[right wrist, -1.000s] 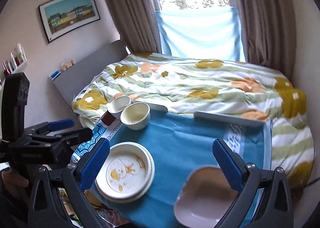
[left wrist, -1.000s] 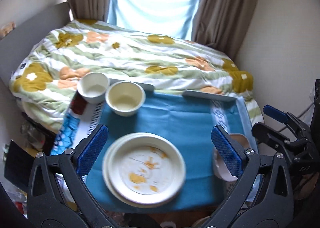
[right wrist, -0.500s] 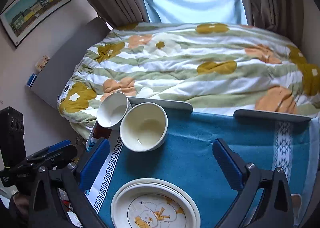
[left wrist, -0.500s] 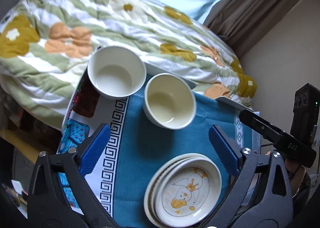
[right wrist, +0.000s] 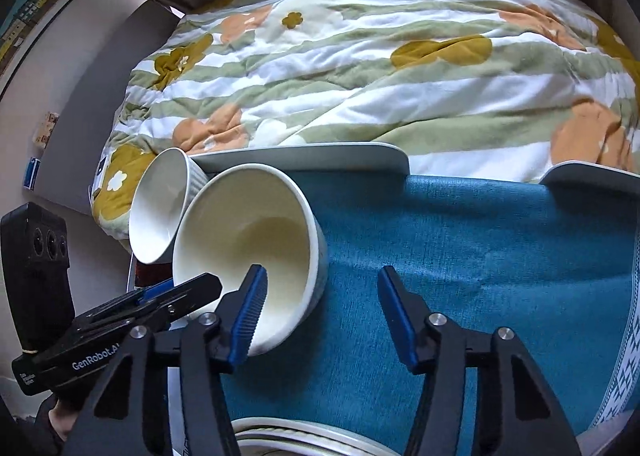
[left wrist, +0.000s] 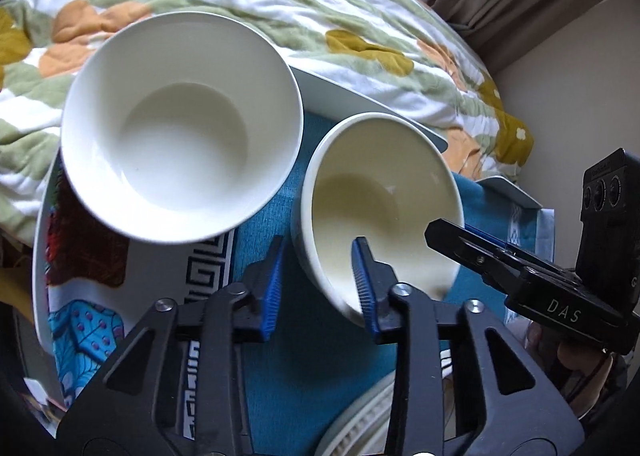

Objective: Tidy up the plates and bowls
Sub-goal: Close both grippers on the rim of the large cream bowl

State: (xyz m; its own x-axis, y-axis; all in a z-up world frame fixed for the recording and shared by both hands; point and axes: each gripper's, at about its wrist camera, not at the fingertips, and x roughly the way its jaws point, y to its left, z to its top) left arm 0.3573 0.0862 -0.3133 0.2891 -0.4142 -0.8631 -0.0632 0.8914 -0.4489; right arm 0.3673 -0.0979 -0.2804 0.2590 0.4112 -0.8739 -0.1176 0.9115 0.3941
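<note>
A cream bowl stands on the blue cloth, with a white bowl touching it on the left. My left gripper straddles the cream bowl's near-left rim, one finger outside and one inside. Its jaws are closing and a small gap still shows at the wall. My right gripper straddles the bowl's right wall with one finger inside and the other over the cloth. Its jaws are also closing, still well apart. Each gripper shows in the other's view, the right gripper and the left gripper.
A stack of plates lies at the near edge of the cloth. The grey tray rim runs behind the bowls. Beyond it spreads a flowered quilt on a bed, with curtains and wall behind.
Both grippers came down and forward from above the plates to the cream bowl. Their jaws narrowed from wide open, and the bowl's rim now sits between the fingers of each.
</note>
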